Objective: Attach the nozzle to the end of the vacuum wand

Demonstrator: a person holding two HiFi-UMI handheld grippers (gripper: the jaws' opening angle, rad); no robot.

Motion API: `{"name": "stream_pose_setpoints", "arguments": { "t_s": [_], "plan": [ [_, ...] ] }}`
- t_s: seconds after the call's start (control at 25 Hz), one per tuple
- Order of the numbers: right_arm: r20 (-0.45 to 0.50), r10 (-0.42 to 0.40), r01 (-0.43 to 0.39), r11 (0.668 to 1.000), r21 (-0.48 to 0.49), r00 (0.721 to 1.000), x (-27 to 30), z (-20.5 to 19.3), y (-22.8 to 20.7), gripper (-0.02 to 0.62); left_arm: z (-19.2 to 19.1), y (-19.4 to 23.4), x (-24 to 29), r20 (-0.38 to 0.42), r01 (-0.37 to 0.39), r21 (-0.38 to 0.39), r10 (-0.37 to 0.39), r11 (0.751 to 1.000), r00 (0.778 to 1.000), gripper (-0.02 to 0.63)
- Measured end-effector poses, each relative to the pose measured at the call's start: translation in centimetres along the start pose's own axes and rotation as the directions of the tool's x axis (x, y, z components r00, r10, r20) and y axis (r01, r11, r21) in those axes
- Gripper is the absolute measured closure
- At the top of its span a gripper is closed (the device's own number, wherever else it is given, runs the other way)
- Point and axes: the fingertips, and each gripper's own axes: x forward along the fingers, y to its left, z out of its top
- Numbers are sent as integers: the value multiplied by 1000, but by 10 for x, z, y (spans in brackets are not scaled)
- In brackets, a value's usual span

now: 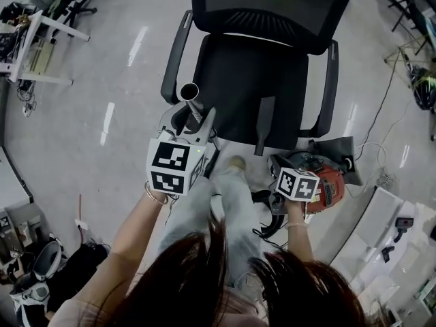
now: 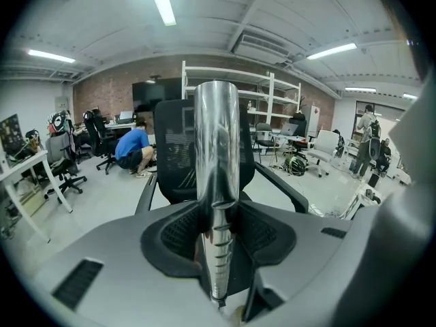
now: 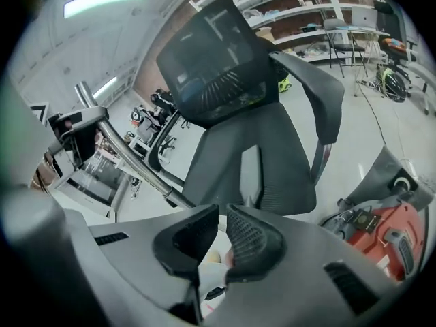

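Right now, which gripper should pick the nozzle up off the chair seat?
Right. The right gripper is shut and empty, with the nozzle on the chair seat ahead of it. The left gripper is clamped on the vacuum wand.

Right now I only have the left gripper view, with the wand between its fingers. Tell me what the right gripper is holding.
Observer: Nothing. The right gripper has its fingers together, empty, near the red vacuum body.
Operator: Find the nozzle.
Observer: A long grey piece, likely the nozzle, lies on the chair seat.
Operator: Place the wand's mouth for me.
Observer: The vacuum wand has its open mouth beside the chair's armrest, at the head view's left.
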Motion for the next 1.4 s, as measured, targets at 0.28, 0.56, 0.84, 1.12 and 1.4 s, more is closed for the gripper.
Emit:
{"name": "stream_pose_setpoints", "arguments": {
  "t_s": [0.28, 0.56, 0.84, 1.12, 1.4],
  "plan": [
    [-32, 1, 0, 1000, 16, 999, 35, -17, -23, 565, -4, 5, -2, 7, -1, -7, 2, 1000, 1000, 446],
    [-53, -13, 15, 999, 37, 998, 61, -25, -40, 549, -5, 10, -2, 15, -11, -12, 12, 1000, 1000, 446],
    [-79, 10, -3, 996, 86, 997, 86, -34, -50, 478, -7, 12, 0, 20, -11, -14, 11, 1000, 1000, 446],
    [-101, 17, -4, 991, 132, 995, 108, -43, -62, 448, -8, 13, 1, 22, -9, -17, 10, 1000, 1000, 446],
    [-132, 43, -23, 988, 150, 990, 130, -48, -70, 428, -7, 15, 7, 44, -10, -44, 12, 999, 999, 446]
  ]
}}
